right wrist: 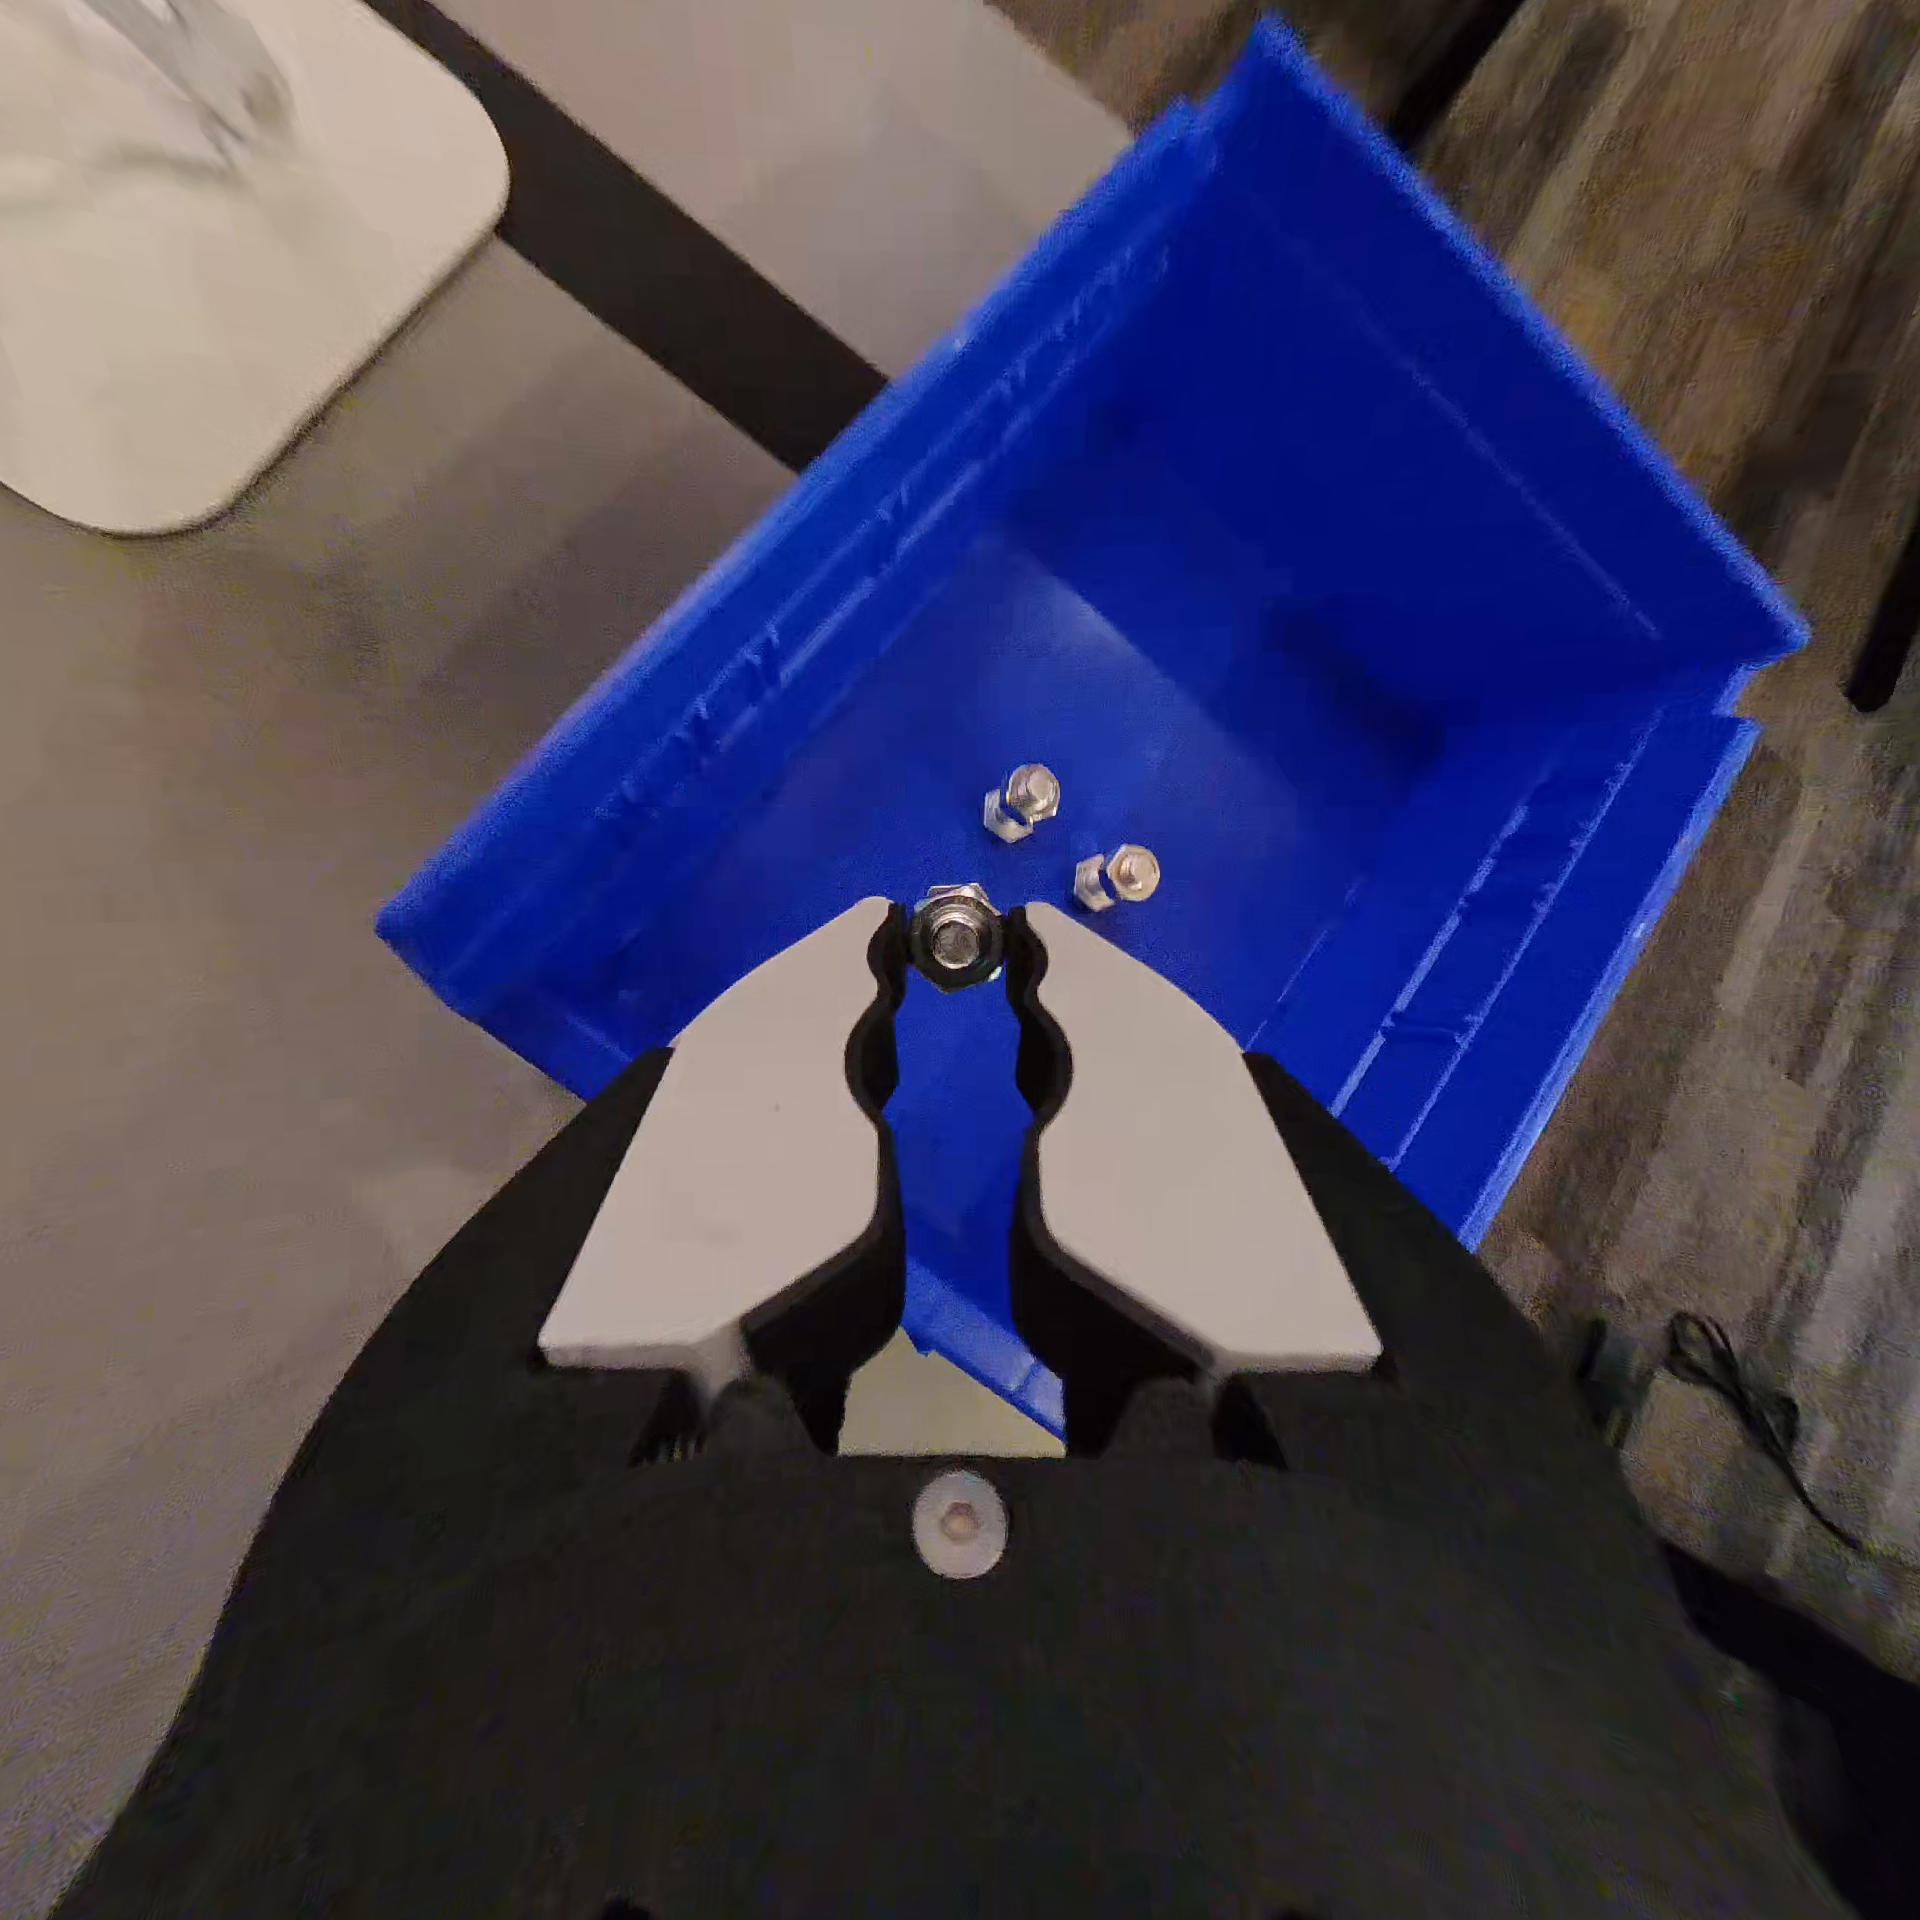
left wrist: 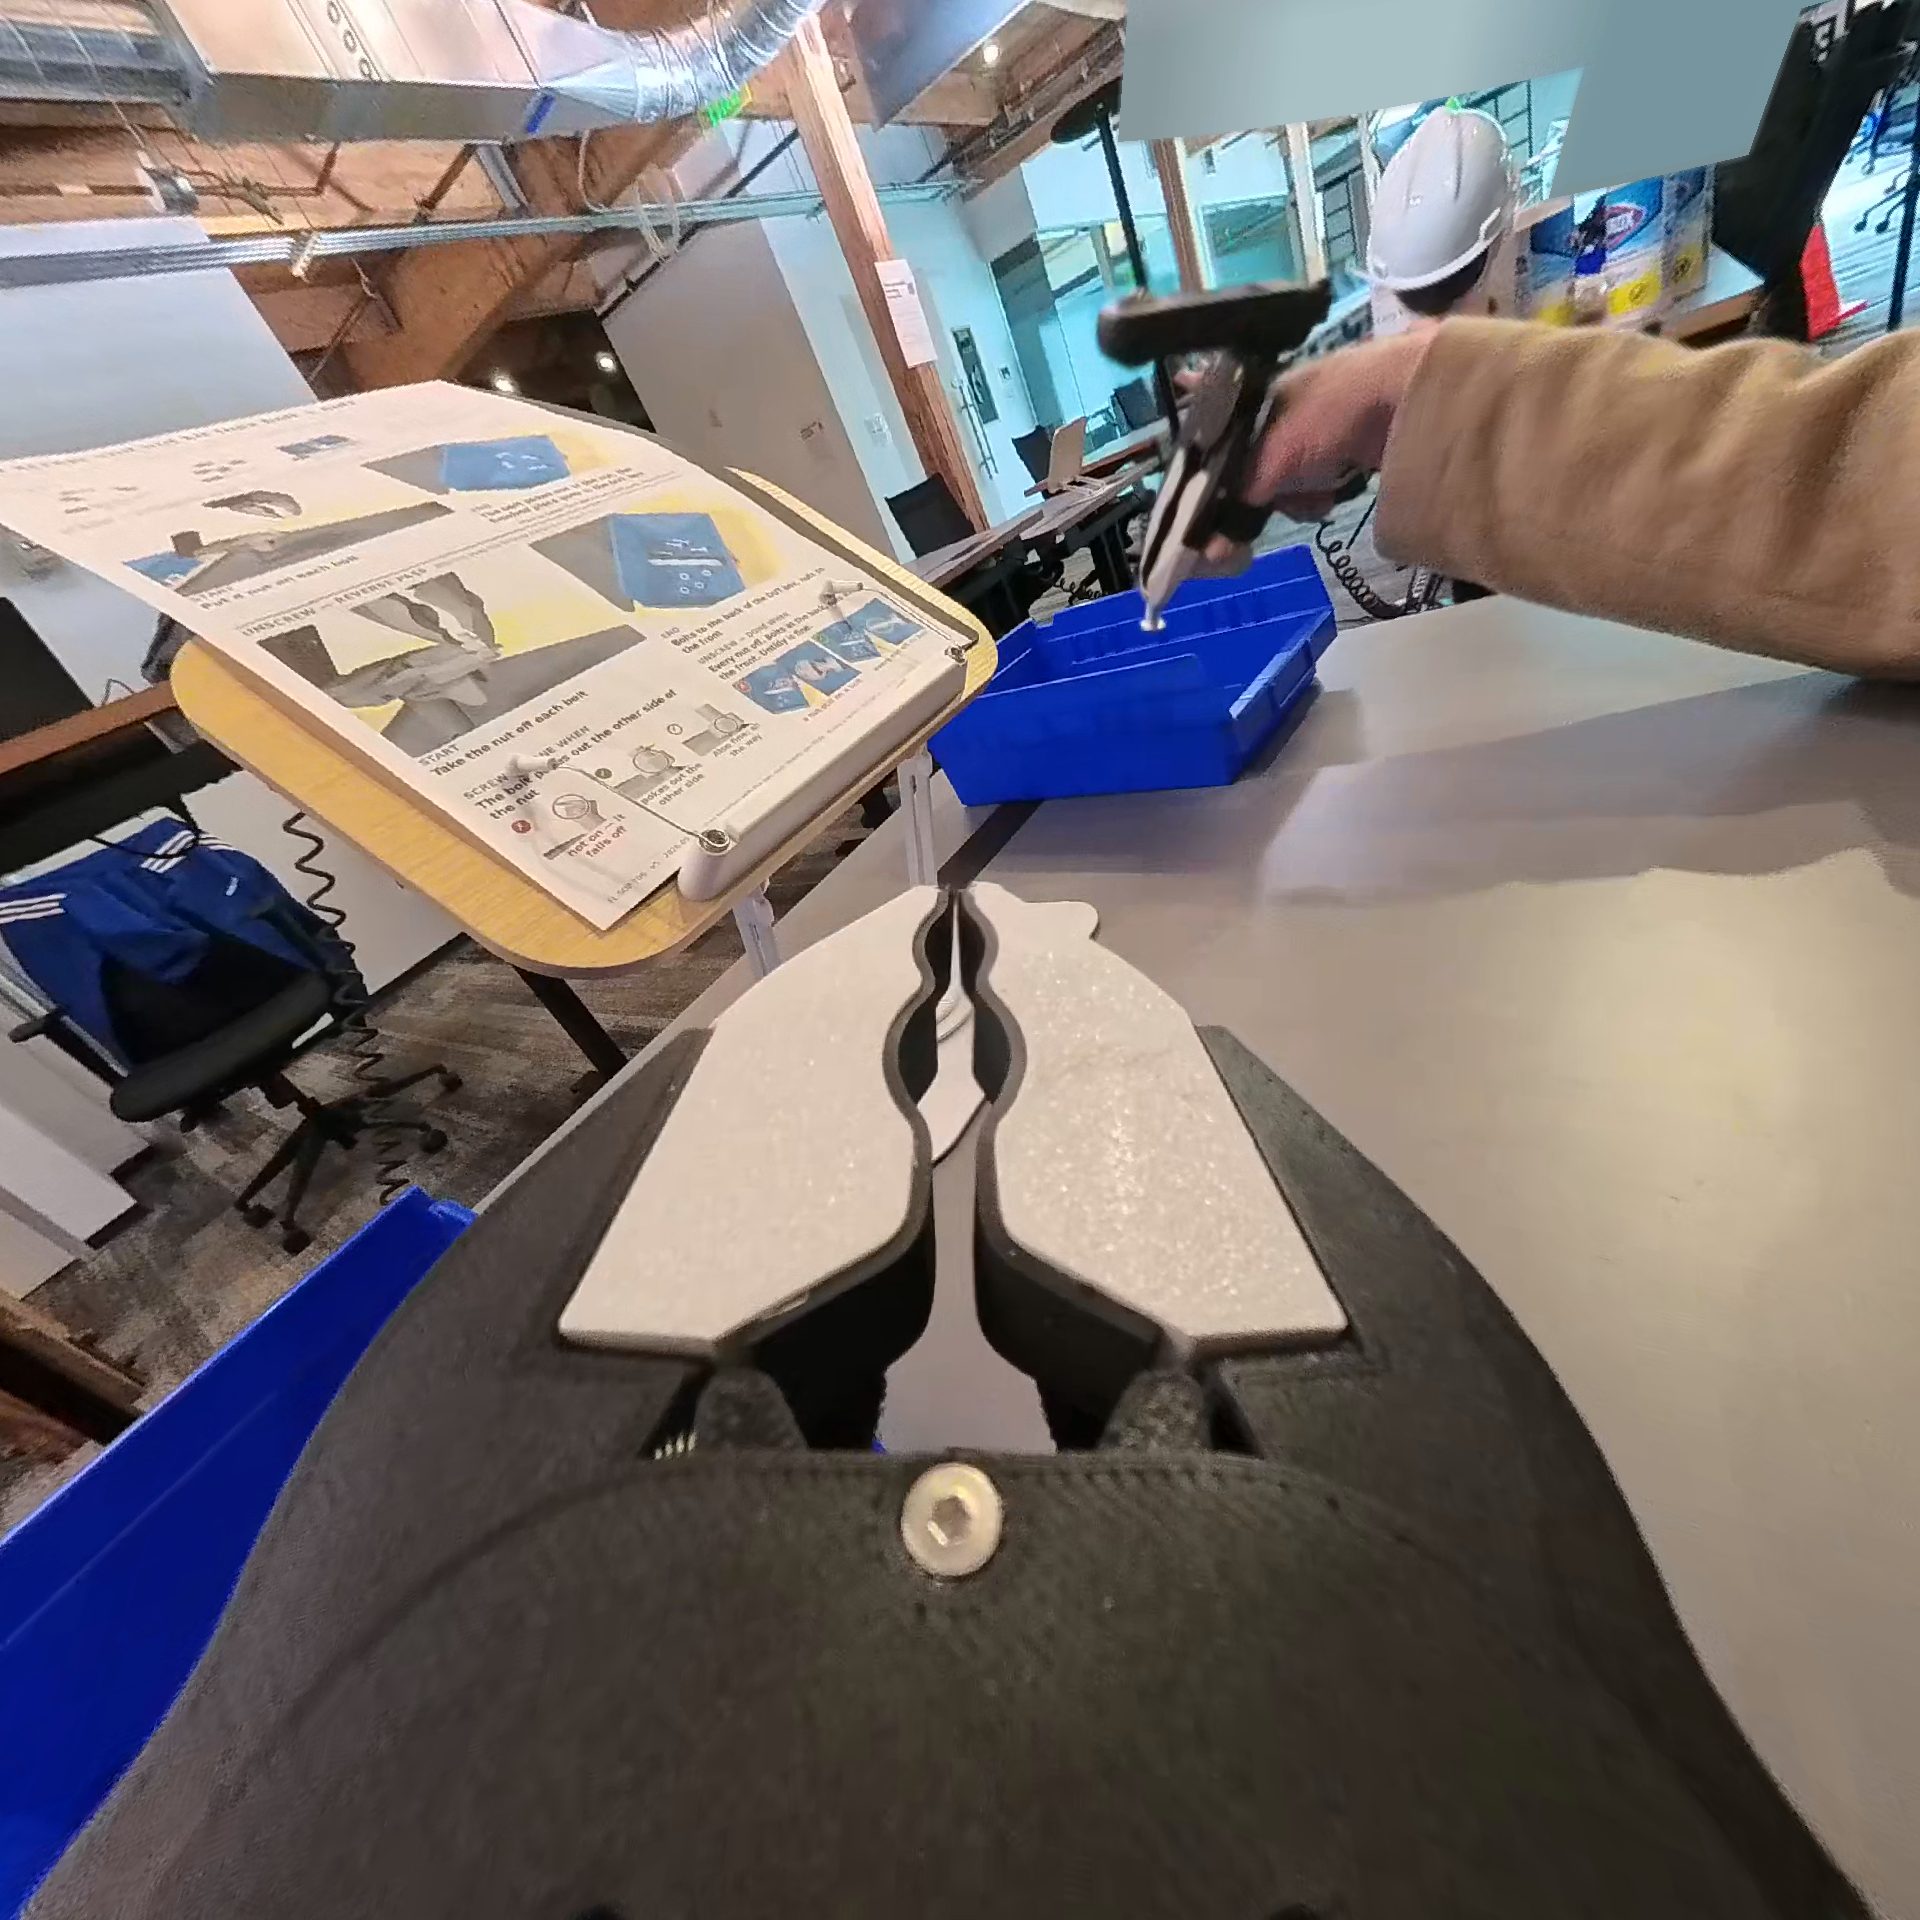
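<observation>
My right gripper is shut on a silver bolt with a nut and holds it by its tips over a blue bin. Two more bolts with nuts lie on the bin floor just beyond it. In the left wrist view the right gripper points down into the same blue bin at the table's far edge. My left gripper is shut with nothing seen between its fingers, low over the grey table, well short of the bin.
A wooden board with a printed instruction sheet stands on a white stand at the table's left edge; its white base shows in the right wrist view. A second blue bin sits at lower left. A person's tan sleeve reaches across from the right. Tip to tip, the grippers are about 55 cm apart.
</observation>
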Available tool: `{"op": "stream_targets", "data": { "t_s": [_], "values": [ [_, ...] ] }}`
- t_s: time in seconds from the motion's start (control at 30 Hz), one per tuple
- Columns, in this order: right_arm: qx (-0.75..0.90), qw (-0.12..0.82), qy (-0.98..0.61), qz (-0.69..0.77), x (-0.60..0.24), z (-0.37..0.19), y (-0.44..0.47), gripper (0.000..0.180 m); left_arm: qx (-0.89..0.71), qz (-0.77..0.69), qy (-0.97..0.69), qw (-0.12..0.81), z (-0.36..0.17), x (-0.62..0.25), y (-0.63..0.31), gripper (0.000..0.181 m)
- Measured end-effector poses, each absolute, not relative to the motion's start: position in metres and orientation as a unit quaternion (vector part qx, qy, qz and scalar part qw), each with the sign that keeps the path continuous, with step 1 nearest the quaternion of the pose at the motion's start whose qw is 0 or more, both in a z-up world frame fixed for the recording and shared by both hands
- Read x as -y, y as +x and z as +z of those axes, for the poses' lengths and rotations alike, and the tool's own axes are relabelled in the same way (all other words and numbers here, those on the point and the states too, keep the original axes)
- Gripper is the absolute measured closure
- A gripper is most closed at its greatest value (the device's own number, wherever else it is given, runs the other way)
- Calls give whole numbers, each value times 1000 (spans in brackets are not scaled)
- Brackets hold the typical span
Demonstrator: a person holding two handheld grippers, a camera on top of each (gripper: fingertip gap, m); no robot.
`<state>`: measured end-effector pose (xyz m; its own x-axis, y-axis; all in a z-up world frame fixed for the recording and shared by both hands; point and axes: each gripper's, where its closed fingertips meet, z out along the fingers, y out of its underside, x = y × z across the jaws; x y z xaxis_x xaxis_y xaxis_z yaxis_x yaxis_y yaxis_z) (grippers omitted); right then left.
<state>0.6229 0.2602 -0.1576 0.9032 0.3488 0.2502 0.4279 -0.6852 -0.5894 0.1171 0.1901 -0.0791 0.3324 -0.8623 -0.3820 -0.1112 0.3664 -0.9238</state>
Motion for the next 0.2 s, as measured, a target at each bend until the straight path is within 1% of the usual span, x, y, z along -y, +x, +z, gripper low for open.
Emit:
{"op": "stream_targets", "data": {
  "t_s": [0.07, 0.13, 0.2],
  "values": [
    [210, 296, -929, -71, -262, -179, 631, 161, -503, -288, -486, 655, -80, -190, 118, 177],
    [206, 280, -935, -75, -268, -192, 635, 161, -500, -292, -487, 654, -80, -191, 118, 173],
    [214, 260, -939, -73, -269, -205, 635, 161, -502, -288, -490, 652, -82, -192, 118, 172]
  ]
}}
